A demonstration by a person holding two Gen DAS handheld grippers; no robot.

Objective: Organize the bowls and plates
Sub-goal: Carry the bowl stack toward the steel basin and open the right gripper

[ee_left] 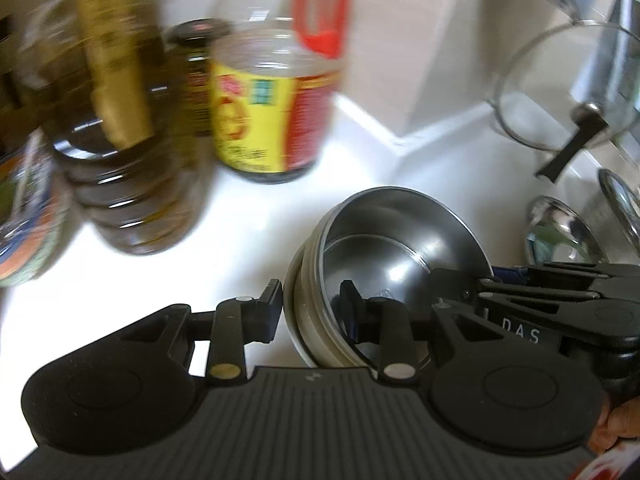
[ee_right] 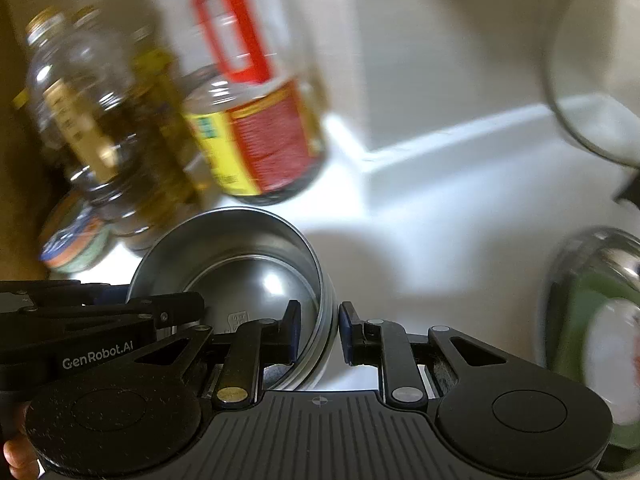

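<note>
Gripping opposite sides of one steel bowl stack [ee_left: 384, 264], both tools carry it tilted above the white counter [ee_left: 200, 264]. The left hand-held gripper [ee_left: 310, 300] is clamped over the rim at the stack's 9 o'clock side, one finger outside the wall, one inside; the right hand-held gripper [ee_right: 319, 328] pinches the rim [ee_right: 326, 312] at 3 o'clock likewise. Neither hand is nearer; the load sits just ahead of each set of fingertips. A round bowl has no long axis; its mouth faces up and tips toward 12 o'clock, toward the blurred oil bottle [ee_left: 132, 148] and yellow-labelled sauce bottle [ee_left: 268, 116]. A glass lid [ee_left: 560, 88] leans at 2 o'clock.
</note>
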